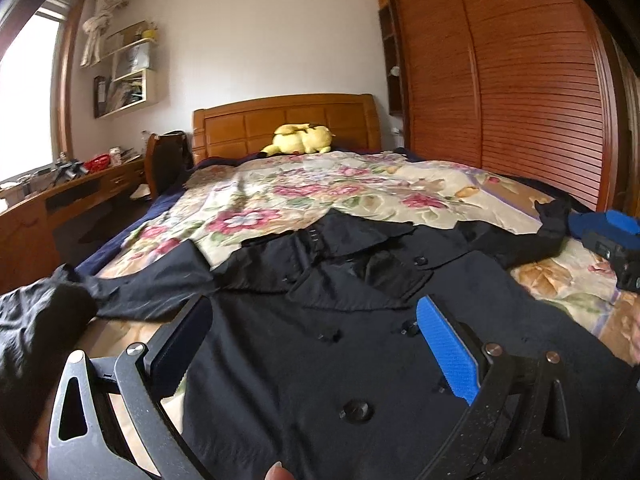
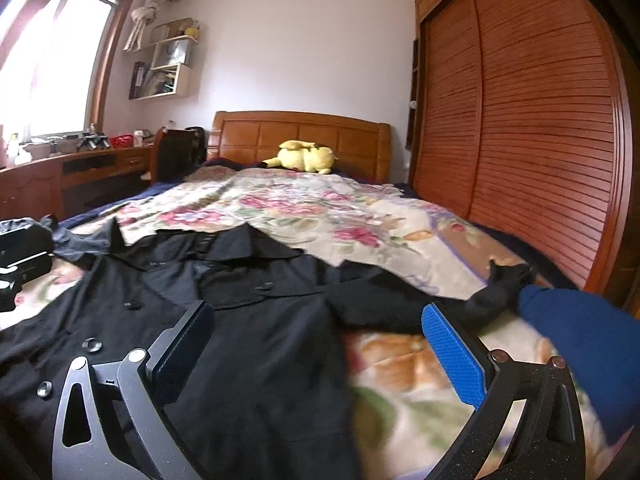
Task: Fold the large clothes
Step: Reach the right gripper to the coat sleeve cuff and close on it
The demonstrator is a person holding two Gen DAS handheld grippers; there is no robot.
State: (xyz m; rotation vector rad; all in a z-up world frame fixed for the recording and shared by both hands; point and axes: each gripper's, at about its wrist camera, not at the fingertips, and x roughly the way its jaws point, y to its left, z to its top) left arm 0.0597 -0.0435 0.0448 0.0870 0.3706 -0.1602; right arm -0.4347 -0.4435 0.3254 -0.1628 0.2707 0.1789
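A large black button-front coat (image 1: pixel 320 344) lies face up on the floral bedspread (image 1: pixel 304 188), collar toward the headboard, both sleeves spread out sideways. My left gripper (image 1: pixel 316 340) is open and empty, low over the coat's chest. My right gripper (image 2: pixel 316 344) is open and empty over the coat's right edge (image 2: pixel 280 360), near the right sleeve (image 2: pixel 492 296). The right gripper's body shows at the right edge of the left wrist view (image 1: pixel 616 248); the left gripper's body shows at the left edge of the right wrist view (image 2: pixel 20 260).
A yellow plush toy (image 1: pixel 300 140) lies by the wooden headboard (image 1: pixel 288 120). A slatted wooden wardrobe (image 1: pixel 520 80) runs along the bed's right side. A cluttered desk (image 1: pixel 60 188) and chair (image 1: pixel 168 160) stand left, under a window.
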